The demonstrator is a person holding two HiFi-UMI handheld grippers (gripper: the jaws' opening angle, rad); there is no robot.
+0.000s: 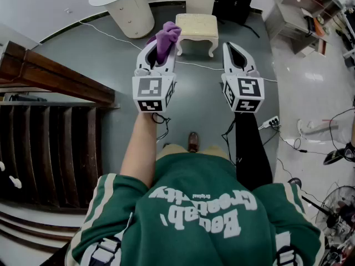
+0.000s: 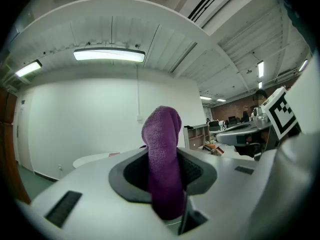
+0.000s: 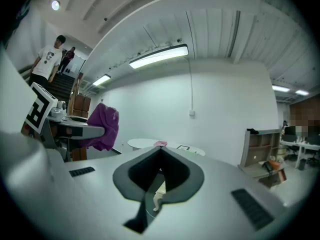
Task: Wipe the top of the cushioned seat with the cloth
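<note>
Head view: the grey floor (image 1: 199,110) fills the centre of the frame. A wooden staircase (image 1: 50,143) occupies the 9 o'clock side. A white table (image 1: 133,13) with a curved top stands at 11 o'clock. A white shelf unit (image 1: 302,10) stands at 2 o'clock.

The cushioned seat (image 1: 196,25), a cream stool with carved legs, stands on the floor at 12 o'clock. It lies beyond both gripper tips and apart from them. A black backpack (image 1: 233,4) rests on the floor at 1 o'clock from the seat, near it.

The left gripper (image 1: 161,47) is held out at 11 o'clock from the person's body, with its jaws pointing toward 12 o'clock. The left gripper view shows these jaws pinching the purple cloth (image 2: 162,159). The cloth stands upright between the dark pads, and its folded end rises above the jaw tips. In the head view the cloth end overlaps the seat's 9 o'clock edge, but contact with the seat cannot be confirmed.

The right gripper (image 1: 228,47) is held parallel to the left one, at its 3 o'clock side, with open floor between them. The right gripper view shows its jaws pressed together at the tips with nothing held. A cream stool leg is visible through the gap behind the tips.
</note>
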